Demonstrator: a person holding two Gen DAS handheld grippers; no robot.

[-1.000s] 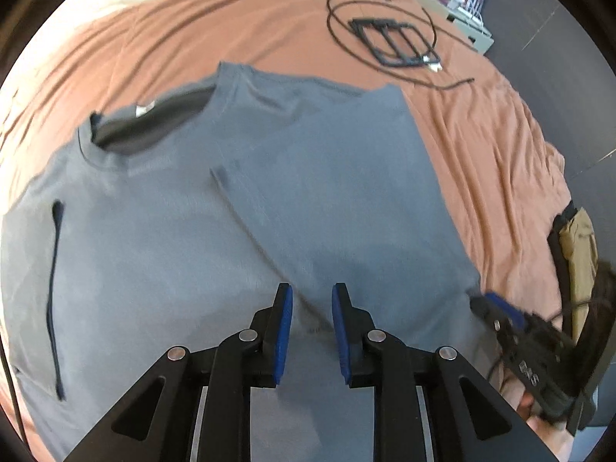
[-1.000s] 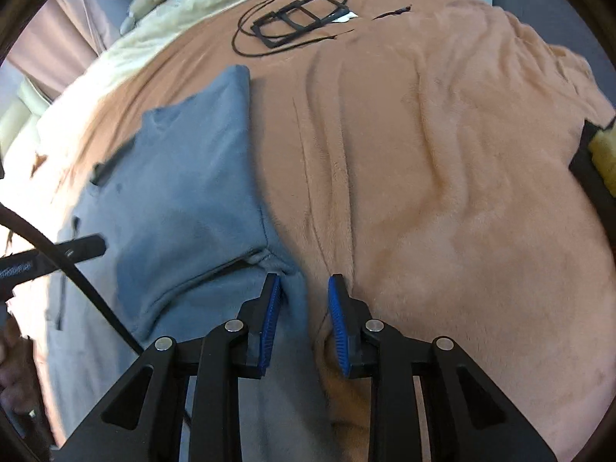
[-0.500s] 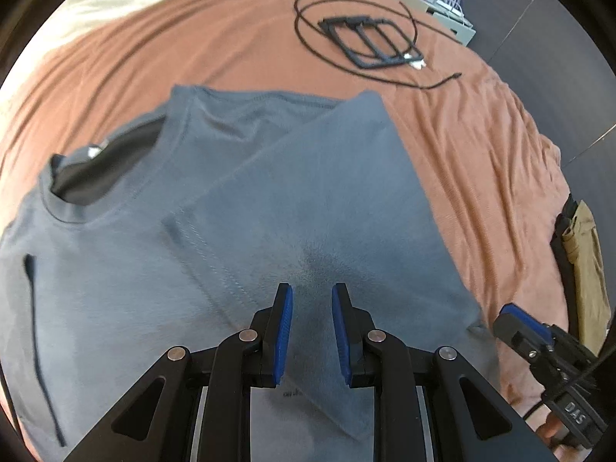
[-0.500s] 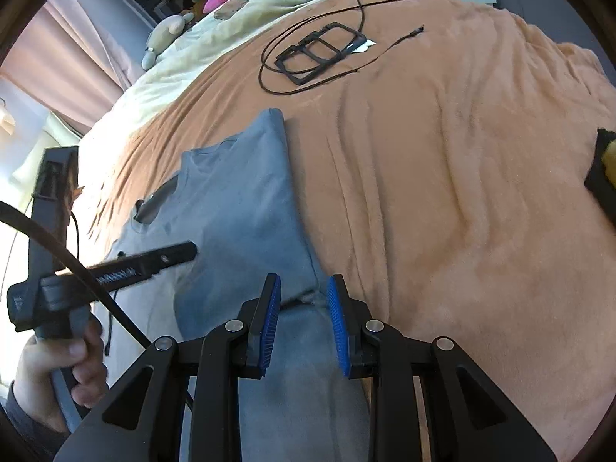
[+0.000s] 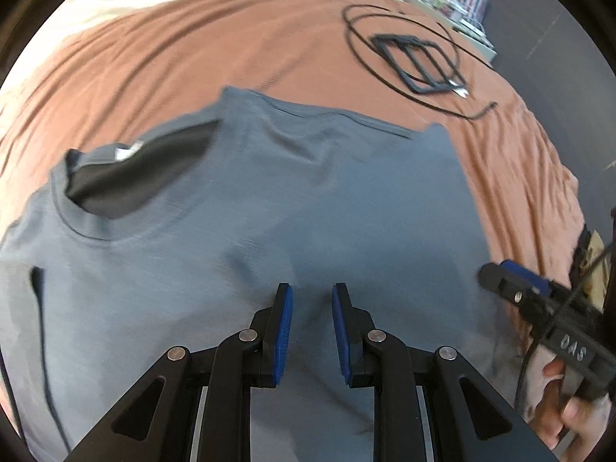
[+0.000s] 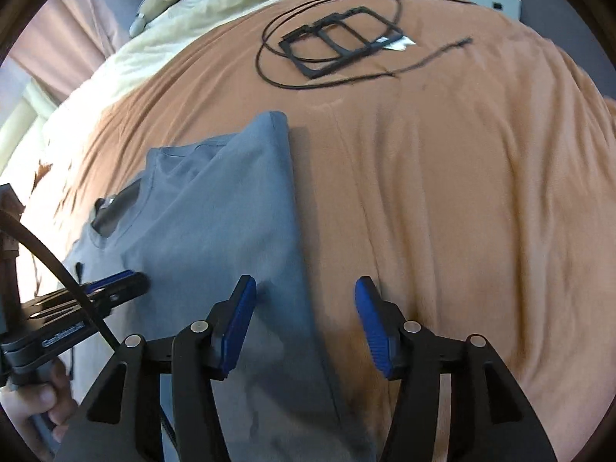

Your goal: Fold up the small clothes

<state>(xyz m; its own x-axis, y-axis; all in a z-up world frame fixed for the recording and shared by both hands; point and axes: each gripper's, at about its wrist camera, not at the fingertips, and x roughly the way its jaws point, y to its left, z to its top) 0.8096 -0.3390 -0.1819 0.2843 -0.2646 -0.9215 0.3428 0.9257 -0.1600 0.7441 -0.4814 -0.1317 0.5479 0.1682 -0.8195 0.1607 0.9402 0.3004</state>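
A grey T-shirt (image 5: pixel 238 208) lies on the brown blanket (image 5: pixel 200 50), collar to the left, with its right side folded over the body (image 6: pixel 231 208). My left gripper (image 5: pixel 310 288) is down on the middle of the shirt with its jaws narrow, and the fabric puckers toward them. In the right wrist view the left gripper (image 6: pixel 131 281) shows with its tip on the fold. My right gripper (image 6: pixel 305 283) is opening. The shirt's folded edge lies under it, nearer the left pad and free of both pads. The right gripper (image 5: pixel 500 273) also shows beside the shirt's right edge.
A black cable loop and a flat black frame (image 6: pixel 338 44) lie on the blanket beyond the shirt. Cream bedding (image 6: pixel 127 61) and a stuffed toy (image 6: pixel 161 4) lie at the far left. A black and olive item (image 5: pixel 593 261) sits at the blanket's right edge. A hand (image 6: pixel 34 412) holds the left gripper.
The right gripper's jaws have spread and let go of the shirt's edge. The folded side now lies flat over the body. Both grippers have shifted across the shirt.
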